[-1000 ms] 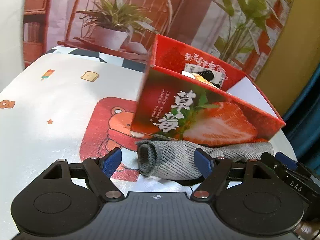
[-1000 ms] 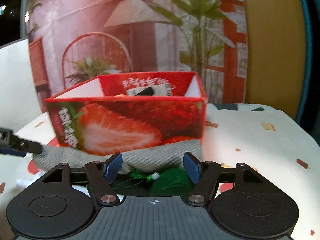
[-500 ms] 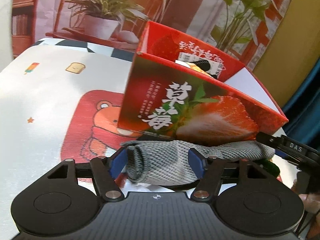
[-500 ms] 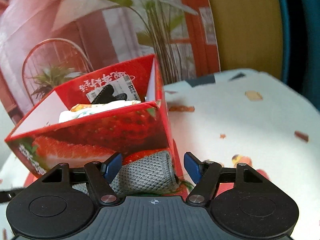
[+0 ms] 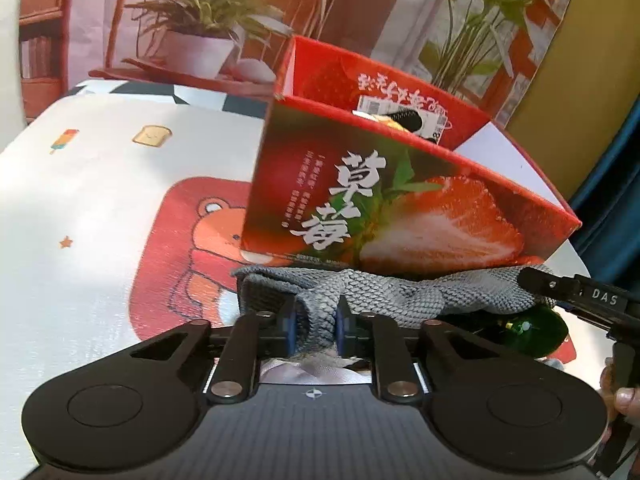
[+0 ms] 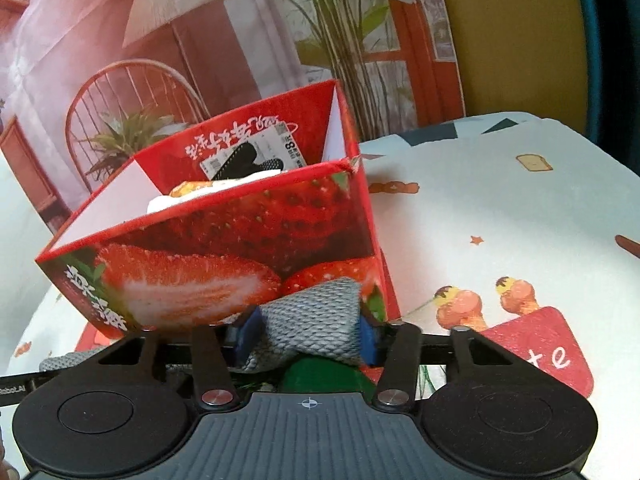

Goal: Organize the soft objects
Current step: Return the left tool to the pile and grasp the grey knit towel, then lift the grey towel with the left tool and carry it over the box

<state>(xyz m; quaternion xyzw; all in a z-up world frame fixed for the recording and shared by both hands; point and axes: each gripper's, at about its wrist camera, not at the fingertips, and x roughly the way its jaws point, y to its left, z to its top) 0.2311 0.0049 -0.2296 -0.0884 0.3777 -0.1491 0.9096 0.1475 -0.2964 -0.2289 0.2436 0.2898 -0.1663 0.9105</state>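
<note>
Cloth, grey and knitted, lies on the table against the box, at 6 o'clock of its strawberry face. Our left gripper has just closed and pinches one end; our right gripper has just closed on the other end. Some items already sit in the box. We judge lifting the cloth in is left, then the green thing beneath it.

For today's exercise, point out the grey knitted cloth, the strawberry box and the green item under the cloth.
grey knitted cloth (image 5: 384, 292), left wrist view, middle fold
strawberry box (image 6: 224, 240), right wrist view, front wall
green item (image 5: 532, 330), left wrist view, shiny top
</note>
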